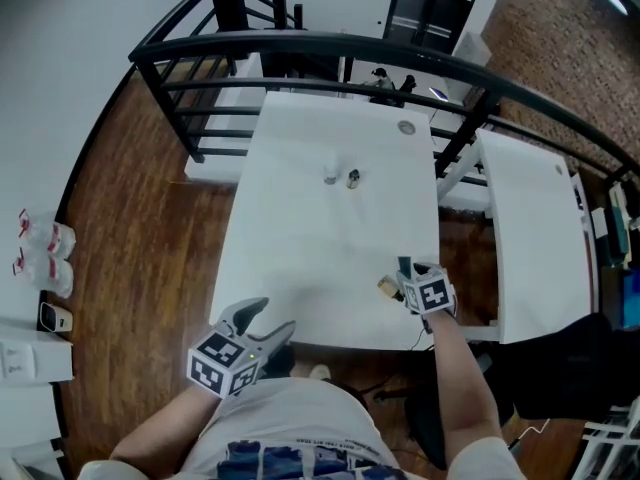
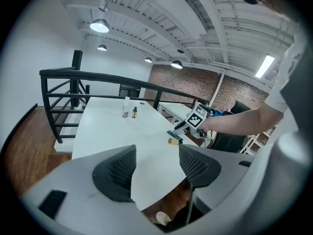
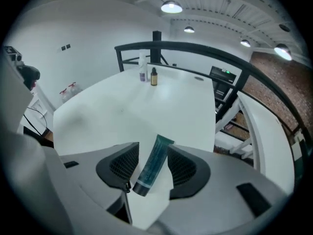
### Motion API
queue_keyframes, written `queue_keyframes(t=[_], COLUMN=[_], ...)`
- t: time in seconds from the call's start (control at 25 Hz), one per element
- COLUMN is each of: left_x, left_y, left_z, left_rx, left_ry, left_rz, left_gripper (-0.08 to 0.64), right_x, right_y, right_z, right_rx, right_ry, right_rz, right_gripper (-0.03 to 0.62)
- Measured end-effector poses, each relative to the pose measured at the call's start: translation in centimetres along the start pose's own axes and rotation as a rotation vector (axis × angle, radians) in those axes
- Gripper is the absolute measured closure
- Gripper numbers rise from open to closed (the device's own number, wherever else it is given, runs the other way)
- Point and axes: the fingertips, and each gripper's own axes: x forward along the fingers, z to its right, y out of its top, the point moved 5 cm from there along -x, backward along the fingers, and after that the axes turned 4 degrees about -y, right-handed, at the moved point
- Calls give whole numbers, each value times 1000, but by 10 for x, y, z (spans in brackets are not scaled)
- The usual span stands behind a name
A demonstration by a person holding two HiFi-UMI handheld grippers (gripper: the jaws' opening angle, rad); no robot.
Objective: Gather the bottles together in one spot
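On the white table, a clear bottle and a small dark bottle stand side by side at the far middle; the right gripper view shows the same clear bottle and dark bottle. A teal tube with a dark cap lies near the front right edge, between the jaws of my right gripper, which stand open a little wider than it. A small tan-capped bottle lies beside it. My left gripper hangs open over the table's near edge, nothing between its jaws.
A black railing curves round the table's far side. A second white table stands to the right, with a black chair below it. A round disc is set in the far corner. Small packages lie on the wooden floor at left.
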Motion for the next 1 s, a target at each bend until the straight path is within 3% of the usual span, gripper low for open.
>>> queue_keyframes(t=[0.28, 0.48, 0.76, 1.0], left_x=[4, 8, 18, 33], left_y=[-1, 4, 15, 25], left_z=[-35, -55, -63, -51], left_rx=[-9, 1, 35, 72], left_ry=[-47, -75, -133, -192], left_rz=[-47, -61, -82, -79], left_gripper=[310, 310, 310, 310], right_x=[44, 48, 24, -35], right_y=[2, 7, 11, 47], right_z=[9, 8, 13, 4], right_rx=[49, 53, 114, 171], right_ry=[23, 63, 12, 13], right_rz=[-213, -248, -105, 180], right_gripper=[380, 416, 439, 440])
